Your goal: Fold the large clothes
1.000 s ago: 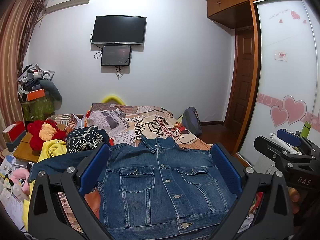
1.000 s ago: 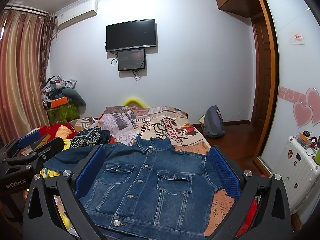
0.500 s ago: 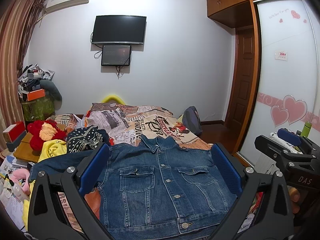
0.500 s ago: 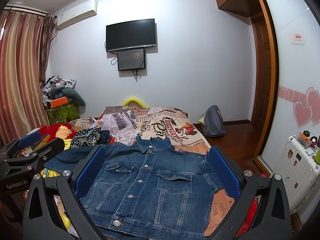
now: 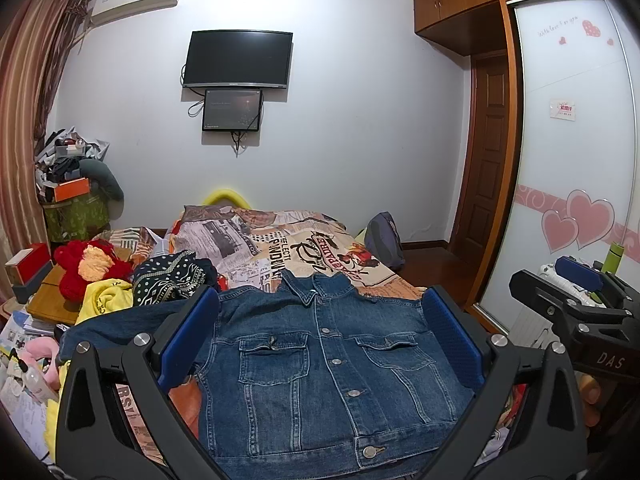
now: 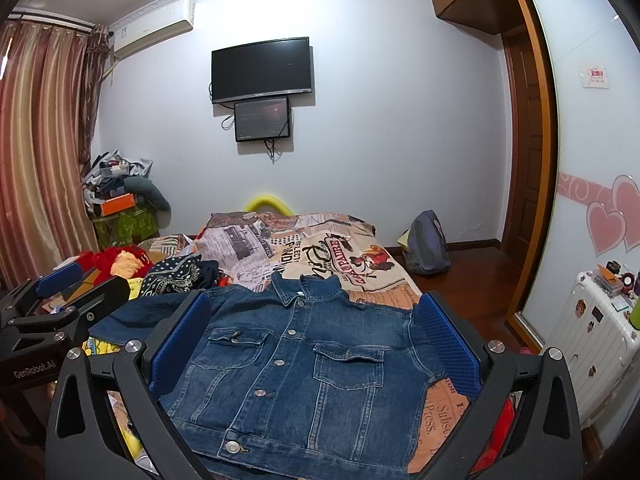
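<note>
Denim jacket (image 5: 320,364) is laid out front-up on the bed (image 5: 280,240), buttoned, collar pointing toward the far wall, hem nearest the camera. In the left wrist view, the left gripper (image 5: 320,340) hangs level above the jacket's lower half with its blue-padded fingers (image 5: 188,336) spread wide apart, one either side of the chest area, pinching nothing and not touching the fabric as far as I can see. The right gripper (image 5: 576,300) pokes in at the right edge of this view, off past the jacket's side; can't really tell its finger state from this angle. One sleeve runs out flat to the left, toward a pile of clothes (image 5: 132,284) with a red plush and yellow stuff in it. Both chest pockets have their flaps down, and the denim lies pretty smooth with only small wrinkles. In the right wrist view, the right gripper (image 6: 316,344) sits in much the same pose above the jacket (image 6: 304,364), fingers (image 6: 448,340) also spread wide with nothing between them but air. The left gripper (image 6: 64,292) shows at the left edge, beside the outstretched sleeve. From here the jacket's right edge looks straight with no sleeve sticking out, and the patterned bedspread (image 6: 320,248) shows beyond the collar.
</note>
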Tool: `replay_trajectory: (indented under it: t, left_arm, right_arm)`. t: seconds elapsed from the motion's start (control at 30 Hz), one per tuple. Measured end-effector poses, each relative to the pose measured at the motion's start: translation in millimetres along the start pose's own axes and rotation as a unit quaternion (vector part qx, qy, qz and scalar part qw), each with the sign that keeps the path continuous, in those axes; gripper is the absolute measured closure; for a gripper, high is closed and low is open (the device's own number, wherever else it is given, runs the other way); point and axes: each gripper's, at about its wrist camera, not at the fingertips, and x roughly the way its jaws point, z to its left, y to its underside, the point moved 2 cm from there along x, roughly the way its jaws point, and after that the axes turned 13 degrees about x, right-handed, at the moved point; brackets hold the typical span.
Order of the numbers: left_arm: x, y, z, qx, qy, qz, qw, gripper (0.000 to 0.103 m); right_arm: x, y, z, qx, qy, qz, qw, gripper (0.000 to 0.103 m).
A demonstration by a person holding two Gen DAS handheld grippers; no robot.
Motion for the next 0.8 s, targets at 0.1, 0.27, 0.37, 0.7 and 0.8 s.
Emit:
replay_trajectory:
  t: [0.1,0.27,0.37,0.7,0.8]
  left_arm:
    - [0.0,0.0,-0.3,0.0,0.0,0.0,1.0,0.0]
    - [0.5,2.5,2.0,0.0,-0.001,0.001,1.0,0.0]
    - [0.7,3.3,2.9,0.0,-0.001,0.002,1.0,0.0]
    - [0.8,5.3,4.7,-0.002,-0.003,0.004,1.0,0.0]
    - [3.2,5.5,5.0,-0.003,-0.003,0.007,1.0,0.0]
  right_arm:
    - [0.1,0.6,0.5,-0.001,-0.001,0.001,1.0,0.0]
    - [0.3,1.0,0.9,-0.001,-0.001,0.001,1.0,0.0]
    - [1.3,1.8,0.9,-0.001,-0.001,0.002,1.0,0.0]
    - [1.7,3.0,1.7,-0.002,-0.001,0.003,1.0,0.0]
    - [2.5,4.9,3.5,-0.003,0.0,0.004,1.0,0.0]
